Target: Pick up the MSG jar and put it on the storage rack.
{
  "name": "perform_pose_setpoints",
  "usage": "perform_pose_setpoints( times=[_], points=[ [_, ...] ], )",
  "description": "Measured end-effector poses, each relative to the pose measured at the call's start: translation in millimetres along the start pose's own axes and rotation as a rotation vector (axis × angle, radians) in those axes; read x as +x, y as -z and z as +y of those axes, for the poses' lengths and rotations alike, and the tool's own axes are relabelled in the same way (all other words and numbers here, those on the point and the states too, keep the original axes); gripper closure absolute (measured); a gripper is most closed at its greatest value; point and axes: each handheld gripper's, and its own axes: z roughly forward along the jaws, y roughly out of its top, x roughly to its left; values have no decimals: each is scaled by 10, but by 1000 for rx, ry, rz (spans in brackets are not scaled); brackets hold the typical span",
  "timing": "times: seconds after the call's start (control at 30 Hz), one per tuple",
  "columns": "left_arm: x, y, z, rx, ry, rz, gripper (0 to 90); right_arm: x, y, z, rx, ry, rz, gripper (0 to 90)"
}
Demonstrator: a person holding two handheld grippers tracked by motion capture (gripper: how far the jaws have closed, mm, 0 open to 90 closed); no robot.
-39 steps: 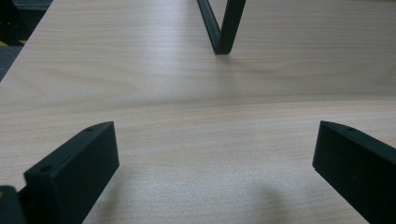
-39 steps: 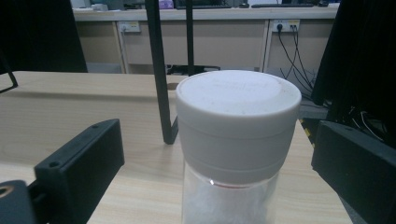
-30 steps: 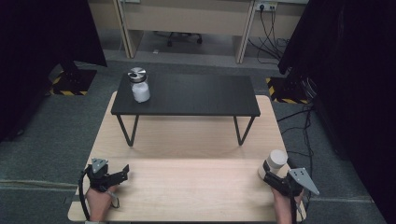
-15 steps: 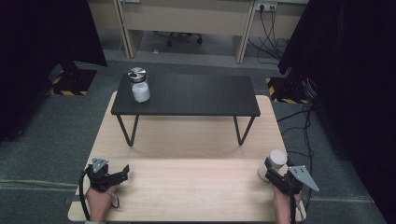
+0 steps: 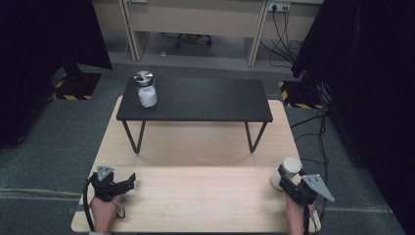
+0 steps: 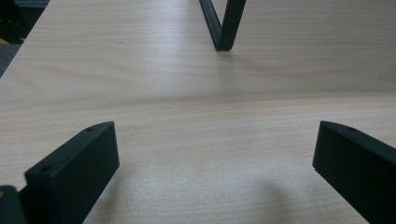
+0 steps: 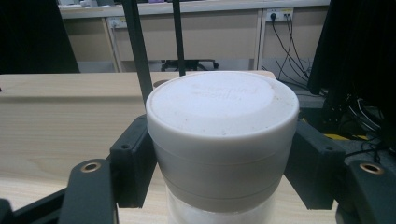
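White-lidded jar (image 7: 222, 140) sits clamped between the two black jaws of the right gripper (image 5: 292, 182), upright at the near right corner of the light wooden table (image 5: 205, 196); the right gripper view shows its wide flat lid (image 7: 219, 105) with a paler, translucent body below, the jaws pressing on either side just beneath the lid. At the near left corner, a hand (image 5: 105, 213) holds the left gripper (image 5: 128, 181) low over the tabletop, its jaws standing wide apart with nothing but bare wood grain between them. Beyond both, a low black bench-like stand (image 5: 195, 100) on thin metal legs (image 6: 223, 25) rests across the far half of the table. On its left end stands a second jar (image 5: 146, 89) with a silver-coloured lid, well apart from both grippers.
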Motion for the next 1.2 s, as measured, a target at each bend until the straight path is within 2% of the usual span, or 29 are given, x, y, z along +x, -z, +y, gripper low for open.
perform_pose_setpoints(
  times=[0.4,0.63,1.2],
  points=[
    [-5,-1,0,1,-5,1,0,21,7,26,8,2,-6,339],
    [-5,1,-3,-1,-3,1,0,29,9,62,9,-1,7,339],
    [-13,7,-10,-1,-8,1,0,103,-5,357,9,5,48,340]
  ],
)
